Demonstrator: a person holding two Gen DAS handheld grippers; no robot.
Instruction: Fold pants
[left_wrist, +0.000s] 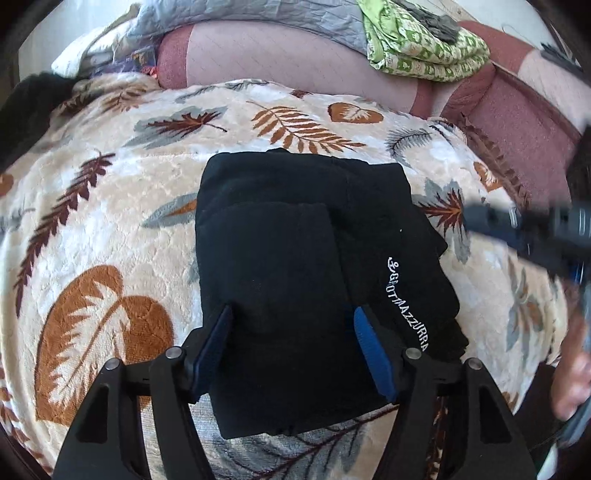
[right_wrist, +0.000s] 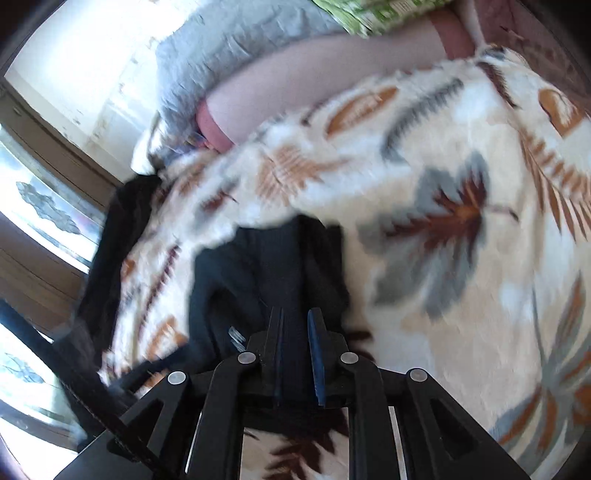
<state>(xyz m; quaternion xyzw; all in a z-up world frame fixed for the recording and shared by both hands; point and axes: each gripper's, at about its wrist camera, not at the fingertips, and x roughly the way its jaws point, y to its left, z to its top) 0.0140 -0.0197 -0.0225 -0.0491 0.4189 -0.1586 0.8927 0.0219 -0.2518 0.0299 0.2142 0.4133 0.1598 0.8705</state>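
Note:
Black pants (left_wrist: 306, 266) with white lettering lie folded into a compact rectangle on a leaf-patterned blanket (left_wrist: 110, 229). My left gripper (left_wrist: 291, 317) is open just above their near part, blue pads on either side of a folded layer. In the right wrist view, which is blurred, my right gripper (right_wrist: 295, 317) has its fingers close together with black pants fabric (right_wrist: 258, 273) between them. The right gripper also shows as a blurred dark shape at the right edge of the left wrist view (left_wrist: 535, 229).
A pink and maroon sofa back (left_wrist: 280, 62) runs behind the blanket. A green patterned cloth (left_wrist: 421, 48) and a grey quilt (left_wrist: 258, 18) lie on it. Another dark garment (right_wrist: 122, 236) lies at the blanket's left edge. A window is at far left.

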